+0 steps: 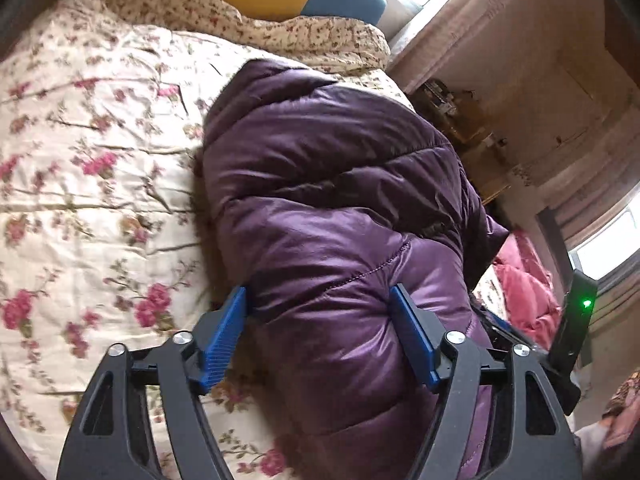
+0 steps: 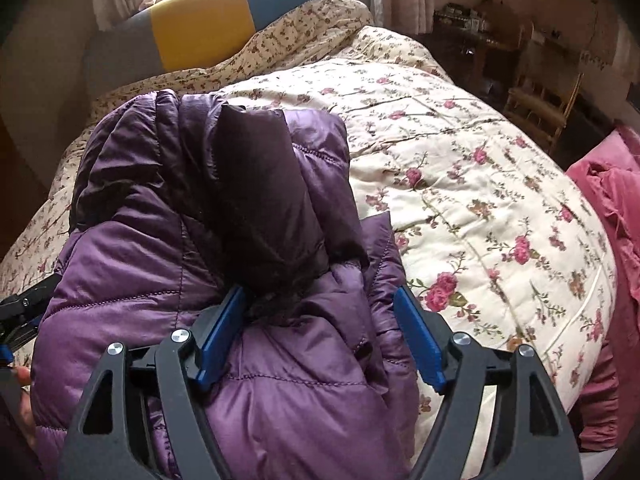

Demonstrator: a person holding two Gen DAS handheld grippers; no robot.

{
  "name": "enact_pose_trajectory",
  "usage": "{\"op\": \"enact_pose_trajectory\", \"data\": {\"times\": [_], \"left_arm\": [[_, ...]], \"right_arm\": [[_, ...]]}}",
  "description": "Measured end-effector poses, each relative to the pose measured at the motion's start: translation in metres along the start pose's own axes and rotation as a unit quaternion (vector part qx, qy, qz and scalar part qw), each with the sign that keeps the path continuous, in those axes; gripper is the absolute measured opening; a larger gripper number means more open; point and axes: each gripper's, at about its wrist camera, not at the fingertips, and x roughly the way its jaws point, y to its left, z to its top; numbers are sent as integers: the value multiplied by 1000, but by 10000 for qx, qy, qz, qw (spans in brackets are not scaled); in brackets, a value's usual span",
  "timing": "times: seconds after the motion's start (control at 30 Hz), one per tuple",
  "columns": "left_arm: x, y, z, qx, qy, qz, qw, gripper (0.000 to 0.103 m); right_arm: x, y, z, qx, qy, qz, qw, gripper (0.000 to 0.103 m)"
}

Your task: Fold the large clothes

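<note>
A quilted purple puffer jacket (image 1: 320, 168) lies bunched in a folded heap on the floral bedspread (image 1: 100, 160). In the left wrist view my left gripper (image 1: 318, 294) stands open just above the jacket's near end, whose padding bulges up between the blue pads (image 1: 222, 332) without being pinched. In the right wrist view the jacket (image 2: 132, 280) shows its dark lining (image 2: 264, 200) folded on top. My right gripper (image 2: 319, 294) is open over the jacket's near right part, fabric below the gap and nothing clamped. The right gripper's black body (image 1: 576, 320) with a green light shows at the right of the left wrist view.
A pink garment (image 2: 612, 208) lies at the bed's right edge. The yellow and blue headboard (image 2: 208, 28) and a small-flowered pillow (image 2: 304, 28) are at the far end. A wooden chair (image 2: 544, 96) and cluttered shelves stand beyond the bed. A hand (image 2: 20, 384) shows at the left edge.
</note>
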Motion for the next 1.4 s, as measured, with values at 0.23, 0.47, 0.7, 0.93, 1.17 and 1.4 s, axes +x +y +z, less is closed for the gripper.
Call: {"op": "enact_pose_trajectory", "data": {"times": [0.23,0.47,0.7,0.93,1.17,1.4], "left_arm": [[17,-13,6,239,52,-48,9997,71],[11,-24,-1,636,-79,11,9979,44],[-9,-29,-7,804,-255,-93,9964,32],[-55,-18,-18,819,-552,-150,9950,28],[-142,23,-31,624,-1130,278,9912,28],[-232,90,-52,239,-1603,1034,9813,28]], "right_arm": [[6,7,0,-197,-15,85,9998,54],[6,28,-8,-728,-184,-251,9969,36],[-9,52,-16,-1311,-449,-619,9884,14],[-34,83,-25,-1637,-623,-300,9841,11],[-52,168,-41,-2268,-761,430,9700,11],[-70,269,-77,-2981,-883,1182,9431,11]]}}
